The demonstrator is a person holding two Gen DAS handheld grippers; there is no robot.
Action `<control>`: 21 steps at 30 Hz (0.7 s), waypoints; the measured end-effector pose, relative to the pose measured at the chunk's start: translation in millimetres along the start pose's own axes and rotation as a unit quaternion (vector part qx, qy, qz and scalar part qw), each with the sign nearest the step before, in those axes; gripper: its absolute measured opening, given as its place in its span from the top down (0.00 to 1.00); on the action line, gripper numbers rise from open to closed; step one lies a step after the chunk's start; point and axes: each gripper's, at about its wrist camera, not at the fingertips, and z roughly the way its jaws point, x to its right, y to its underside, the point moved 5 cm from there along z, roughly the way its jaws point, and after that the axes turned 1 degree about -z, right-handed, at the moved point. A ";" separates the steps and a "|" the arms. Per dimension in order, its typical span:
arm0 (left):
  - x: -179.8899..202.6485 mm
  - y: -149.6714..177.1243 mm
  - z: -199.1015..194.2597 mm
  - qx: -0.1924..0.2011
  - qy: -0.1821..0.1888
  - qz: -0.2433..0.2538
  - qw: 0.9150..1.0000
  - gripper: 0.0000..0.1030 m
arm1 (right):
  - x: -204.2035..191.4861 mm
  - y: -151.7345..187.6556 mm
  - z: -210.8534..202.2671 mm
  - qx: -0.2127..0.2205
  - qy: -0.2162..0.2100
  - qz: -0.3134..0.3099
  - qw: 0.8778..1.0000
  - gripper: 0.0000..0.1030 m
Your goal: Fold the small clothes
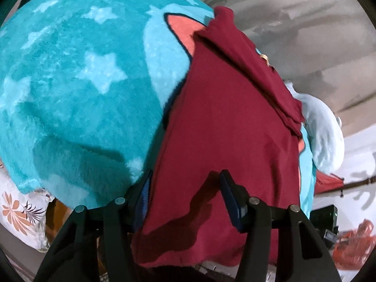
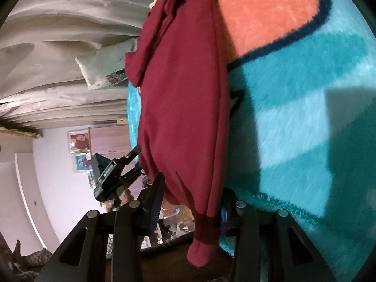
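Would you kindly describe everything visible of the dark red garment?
The dark red garment is plain, soft knit fabric with a ribbed cuff at one hanging end, seen in the right wrist view. It lies partly folded, one layer doubled over its far edge, on a fluffy turquoise blanket with pale stars. Its near edge hangs off the blanket between the fingers of the left gripper; the sleeve end dangles between those of the right gripper. Whether either pair pinches it is unclear.

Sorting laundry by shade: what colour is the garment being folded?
Dark red, plain maroon garment, seen best in the left wrist view.
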 end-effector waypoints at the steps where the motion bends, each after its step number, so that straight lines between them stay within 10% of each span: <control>1: -0.9 0.9 -0.6 -0.002 0.004 0.003 1.000 0.51 | -1.0 3.1 0.8 0.002 -0.007 0.003 1.000 0.58; 12: -34.0 11.9 -17.4 -0.045 0.090 -0.027 0.995 0.67 | 3.5 13.6 8.8 0.059 -0.024 0.065 0.996 0.58; 21: -34.3 31.1 -14.7 -0.100 0.070 0.036 0.992 0.67 | 26.1 35.0 7.3 0.064 0.039 0.100 0.992 0.63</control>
